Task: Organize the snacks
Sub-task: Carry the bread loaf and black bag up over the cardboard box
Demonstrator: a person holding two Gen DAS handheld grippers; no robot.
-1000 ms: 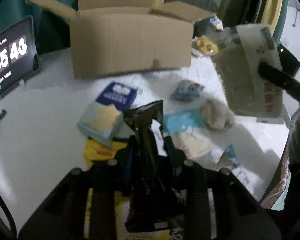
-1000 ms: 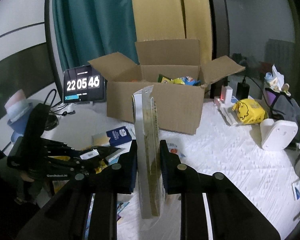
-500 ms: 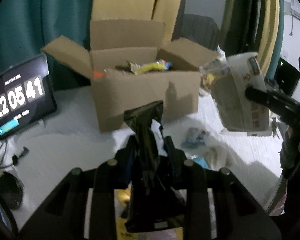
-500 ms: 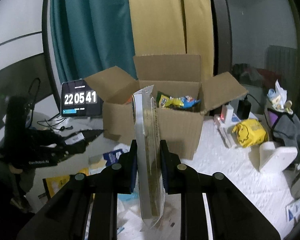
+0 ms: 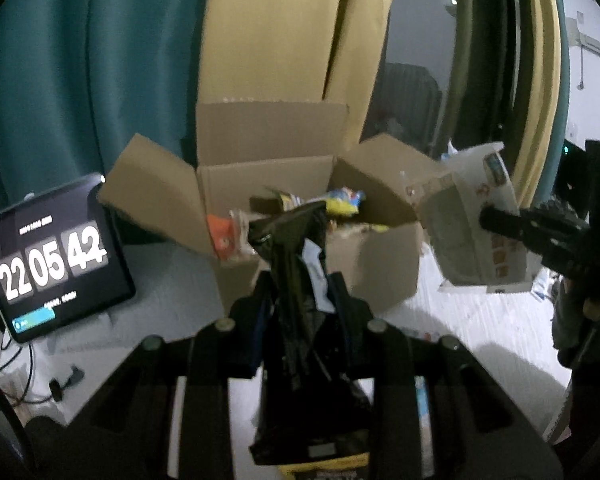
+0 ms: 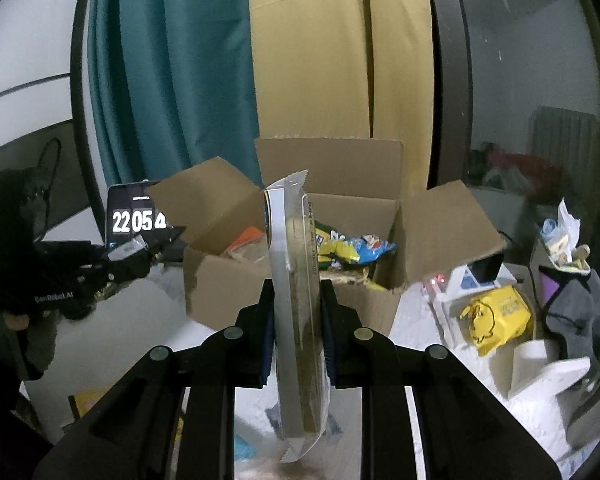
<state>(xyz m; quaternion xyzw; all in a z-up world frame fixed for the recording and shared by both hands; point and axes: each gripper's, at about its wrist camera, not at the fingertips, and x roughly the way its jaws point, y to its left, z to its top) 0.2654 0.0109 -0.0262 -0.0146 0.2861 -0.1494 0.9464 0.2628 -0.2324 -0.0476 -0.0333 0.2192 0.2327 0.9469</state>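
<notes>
White tabletop (image 5: pixel 172 284), teal curtain (image 6: pixel 172 80), cardboard box (image 6: pixel 284 280)

Matt cardboard box (image 6: pixel 292 292); seemingly glossy black pouch (image 5: pixel 300 264)

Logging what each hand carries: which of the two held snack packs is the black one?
The black crinkled bag clamped in the left gripper. The right gripper holds a pale silver flat packet instead, standing on edge between its fingers.

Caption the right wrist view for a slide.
Right gripper clamps an upright silver snack packet before the open cardboard box holding snacks.
</notes>
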